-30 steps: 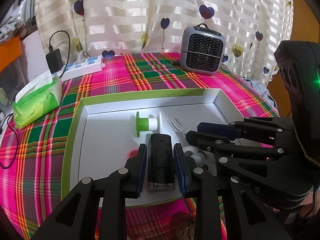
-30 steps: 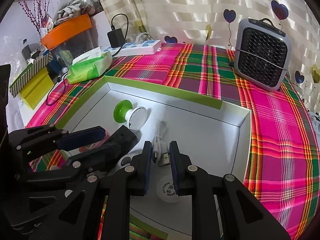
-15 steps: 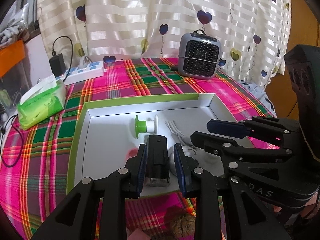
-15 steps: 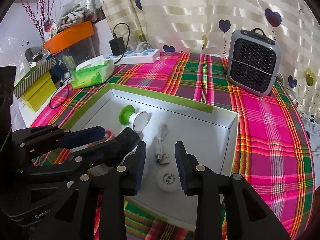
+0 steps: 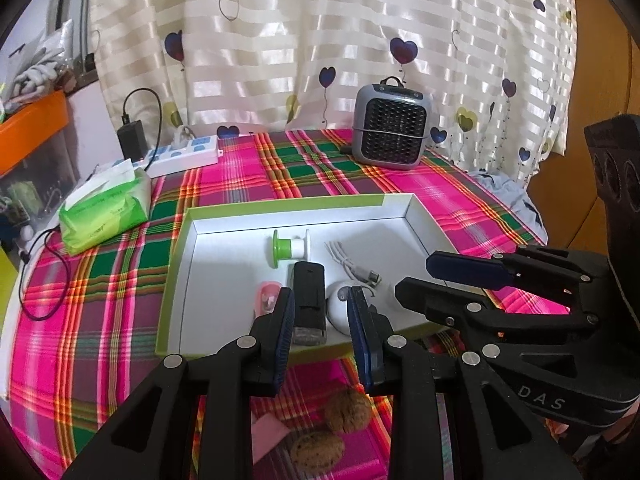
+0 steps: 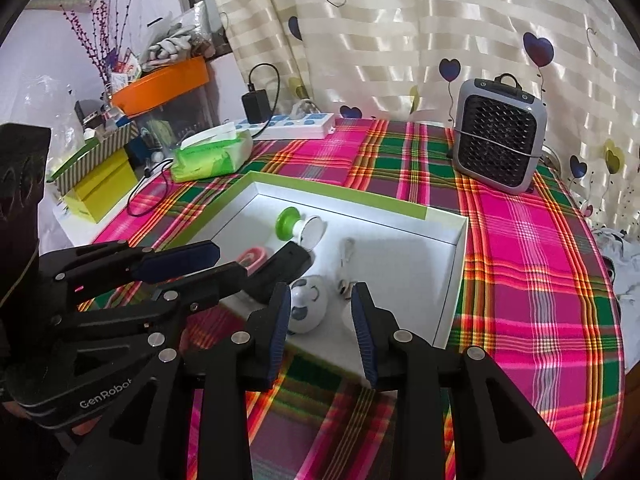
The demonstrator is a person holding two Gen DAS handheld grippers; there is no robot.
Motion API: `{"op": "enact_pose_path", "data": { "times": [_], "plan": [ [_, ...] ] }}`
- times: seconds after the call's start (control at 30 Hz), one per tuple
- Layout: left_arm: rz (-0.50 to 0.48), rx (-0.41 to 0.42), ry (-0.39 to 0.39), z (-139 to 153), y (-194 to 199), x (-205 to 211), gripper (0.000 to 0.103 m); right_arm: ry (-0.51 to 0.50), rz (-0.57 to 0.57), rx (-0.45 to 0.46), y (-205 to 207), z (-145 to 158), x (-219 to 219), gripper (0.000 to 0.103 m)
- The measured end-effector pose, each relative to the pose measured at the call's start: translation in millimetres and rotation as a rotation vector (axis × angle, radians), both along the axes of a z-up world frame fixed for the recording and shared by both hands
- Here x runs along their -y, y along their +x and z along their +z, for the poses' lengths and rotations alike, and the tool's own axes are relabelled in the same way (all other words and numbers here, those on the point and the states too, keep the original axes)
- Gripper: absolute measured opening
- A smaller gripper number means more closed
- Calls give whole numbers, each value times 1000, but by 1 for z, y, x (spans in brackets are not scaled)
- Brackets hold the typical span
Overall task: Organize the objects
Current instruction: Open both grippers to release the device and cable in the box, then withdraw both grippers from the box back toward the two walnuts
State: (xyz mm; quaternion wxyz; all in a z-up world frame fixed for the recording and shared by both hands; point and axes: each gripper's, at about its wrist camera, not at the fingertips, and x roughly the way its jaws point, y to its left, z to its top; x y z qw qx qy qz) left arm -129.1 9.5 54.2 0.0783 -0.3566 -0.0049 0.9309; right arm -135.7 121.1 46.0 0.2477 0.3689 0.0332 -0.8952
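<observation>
A white tray with a green rim [image 5: 208, 212] [image 6: 460, 240] lies on the plaid cloth. In it are a green and white spool [image 5: 290, 247] [image 6: 300, 226], a black box-shaped device [image 5: 309, 300] [image 6: 286, 266], a white cable [image 5: 352, 266] [image 6: 347, 252], a white round gadget [image 5: 339, 312] [image 6: 308, 308] and a pink item [image 5: 266, 298] [image 6: 252, 258]. My left gripper [image 5: 322, 312] is open and empty above the tray's near edge. My right gripper [image 6: 322, 308] is open and empty beside it, over the tray's near right part. Each gripper shows in the other's view.
Two walnuts [image 5: 346, 410] and a pink slip [image 5: 266, 432] lie on the cloth in front of the tray. A grey heater [image 5: 390, 138] [image 6: 500, 144], a power strip [image 5: 180, 156] and a green tissue pack [image 5: 106, 208] [image 6: 212, 156] stand behind. Boxes [image 6: 96, 176] crowd the left.
Both grippers have opened and drawn back toward me, up from the tray. The black device and the white cable now lie free in the tray.
</observation>
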Motion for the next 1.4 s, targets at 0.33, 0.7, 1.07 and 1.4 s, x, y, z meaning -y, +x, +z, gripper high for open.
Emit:
{"op": "enact_pose_path", "data": {
  "times": [0.33,0.7,1.07,1.4],
  "plan": [
    [0,-17,-3,7,23,-4,25,-10,12,-21,22,6,-2,33],
    [1,-18,12,8,39,-3,25,-8,25,-36,43,7,-1,41],
    [5,-36,16,13,62,-1,25,-6,37,-59,62,14,1,41],
    [5,-37,16,13,65,-1,25,-3,49,-66,73,15,3,41]
  ]
}}
